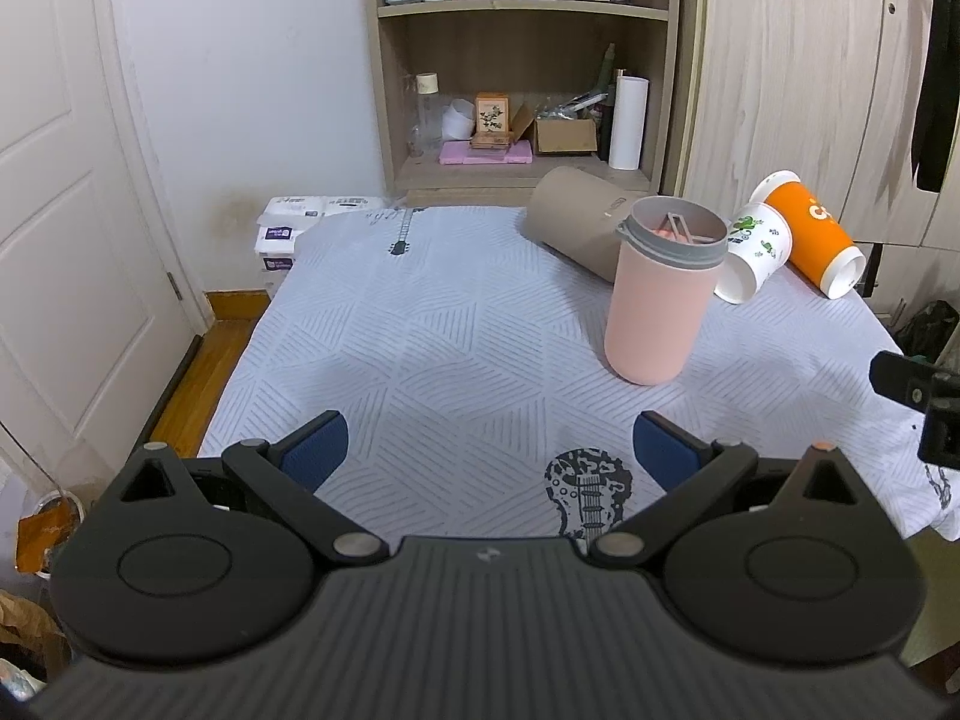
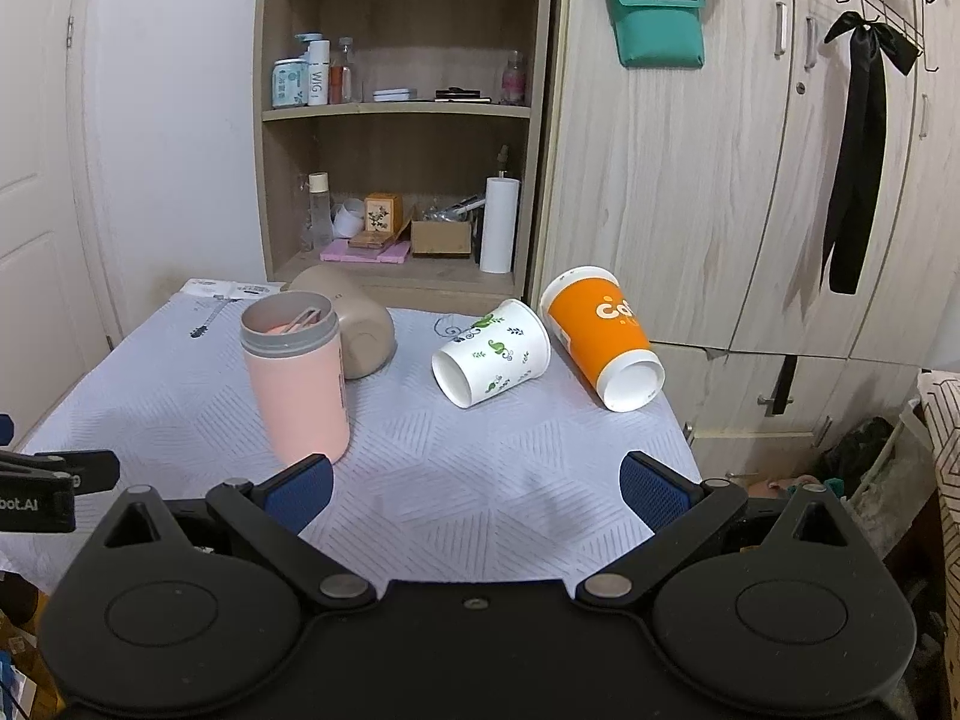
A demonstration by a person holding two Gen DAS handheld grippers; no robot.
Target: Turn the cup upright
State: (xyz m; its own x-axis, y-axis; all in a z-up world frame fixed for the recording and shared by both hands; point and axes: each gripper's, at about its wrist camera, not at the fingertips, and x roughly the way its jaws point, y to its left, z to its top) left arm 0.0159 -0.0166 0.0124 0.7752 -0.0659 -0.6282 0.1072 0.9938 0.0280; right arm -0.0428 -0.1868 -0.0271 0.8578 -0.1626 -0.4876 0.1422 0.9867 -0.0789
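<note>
While both claws hang back at the near edge of the table, neither has hold of anything: the left gripper (image 1: 487, 450) and the right gripper (image 2: 474, 489) each stand with their blue-padded jaws spread wide over the white cloth with grey line pattern and guitar prints (image 2: 480, 480).

Three cups lie on their sides in the middle right of the right wrist view, probably so each can be set upright: a white paper cup with green leaf print (image 2: 492, 354), its mouth turned toward the camera; just beside it an orange paper cup with white rim (image 2: 600, 336), showing the partial lettering "Co"; and a beige cylindrical tumbler (image 2: 360, 324) at centre left. In front of the tumbler a pink plastic cup with grey collar (image 2: 297, 372) already stands upright, something pale resting inside.

At upper centre of that view, a green pouch (image 2: 657, 12) on the wardrobe reads "Redmi"; a shelf bottle (image 2: 319, 75) reads "WIG".
</note>
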